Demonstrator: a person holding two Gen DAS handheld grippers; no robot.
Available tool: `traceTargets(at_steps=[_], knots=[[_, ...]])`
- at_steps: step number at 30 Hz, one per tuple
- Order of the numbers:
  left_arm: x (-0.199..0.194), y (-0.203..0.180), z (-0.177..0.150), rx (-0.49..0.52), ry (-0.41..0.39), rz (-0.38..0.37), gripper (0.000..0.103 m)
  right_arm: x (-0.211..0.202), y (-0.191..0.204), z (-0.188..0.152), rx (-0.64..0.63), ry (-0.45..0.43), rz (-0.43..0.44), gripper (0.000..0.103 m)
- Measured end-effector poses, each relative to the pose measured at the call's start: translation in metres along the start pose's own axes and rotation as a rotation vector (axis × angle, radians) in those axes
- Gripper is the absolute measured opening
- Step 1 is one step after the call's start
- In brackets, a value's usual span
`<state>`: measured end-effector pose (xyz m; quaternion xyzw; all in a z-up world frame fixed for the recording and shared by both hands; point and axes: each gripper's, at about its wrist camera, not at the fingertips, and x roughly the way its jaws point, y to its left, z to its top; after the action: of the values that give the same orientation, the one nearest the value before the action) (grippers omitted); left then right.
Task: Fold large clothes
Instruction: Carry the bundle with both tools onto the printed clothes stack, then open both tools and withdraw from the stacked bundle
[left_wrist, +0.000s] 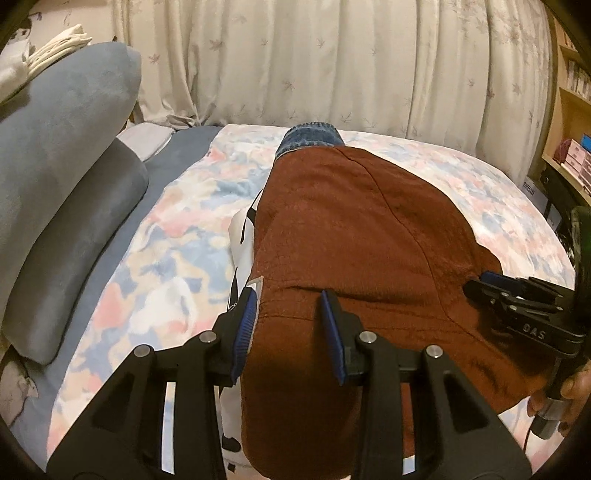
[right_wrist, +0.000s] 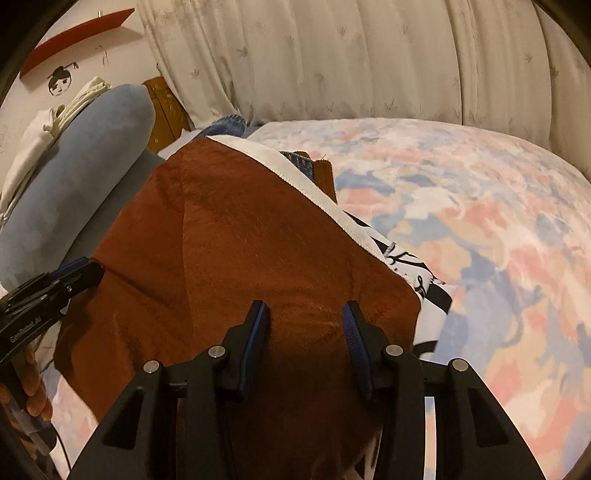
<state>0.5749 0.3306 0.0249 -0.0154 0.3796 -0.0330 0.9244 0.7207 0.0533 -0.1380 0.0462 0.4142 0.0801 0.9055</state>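
A large rust-brown fleece garment lies on top of a pile on the bed; it also fills the middle of the right wrist view. Under it lie a white garment with black print and blue jeans. My left gripper is open, its jaws wide apart over the brown garment's near left edge. My right gripper is open over the garment's near right part. Each gripper shows in the other's view: the right one and the left one, both at the fabric's edge.
The pile lies on a bed with a pastel floral cover. Blue-grey cushions with folded white cloths on top stand at the left. A curtain hangs behind. Shelves stand at the right.
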Motion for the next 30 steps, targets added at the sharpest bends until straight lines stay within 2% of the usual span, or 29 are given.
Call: traceTargets(at_steps=[3, 6, 8, 10, 15, 19, 22, 24, 30], knots=[[-0.013, 0.001, 0.002, -0.06, 0.018, -0.054, 0.053, -0.018, -0.003, 0.007, 0.007, 0.022, 0.001, 0.042], [-0.033, -0.006, 0.0, -0.088, 0.013, -0.078, 0.054, -0.042, -0.006, 0.01, 0.009, 0.026, 0.007, 0.048], [-0.052, -0.019, -0.004, -0.065, 0.008, -0.069, 0.055, -0.065, -0.008, 0.008, -0.002, 0.02, 0.011, 0.052], [-0.071, -0.034, -0.009, -0.031, 0.009, -0.07, 0.06, -0.089, -0.009, 0.005, -0.02, 0.012, 0.013, 0.052], [-0.128, -0.073, -0.024, 0.039, -0.009, -0.063, 0.064, -0.156, -0.009, -0.014, -0.058, 0.003, 0.024, 0.052], [-0.175, -0.109, -0.044, 0.068, -0.014, -0.077, 0.073, -0.212, -0.017, -0.041, -0.084, -0.014, 0.014, 0.055], [-0.209, -0.139, -0.065, 0.1, -0.023, -0.084, 0.079, -0.252, -0.03, -0.065, -0.078, -0.024, 0.001, 0.062], [-0.229, -0.158, -0.082, 0.112, -0.028, -0.088, 0.081, -0.281, -0.042, -0.085, -0.066, -0.035, -0.01, 0.071], [-0.276, -0.211, -0.136, 0.136, -0.039, -0.103, 0.085, -0.346, -0.078, -0.147, -0.003, -0.024, -0.042, 0.088]])
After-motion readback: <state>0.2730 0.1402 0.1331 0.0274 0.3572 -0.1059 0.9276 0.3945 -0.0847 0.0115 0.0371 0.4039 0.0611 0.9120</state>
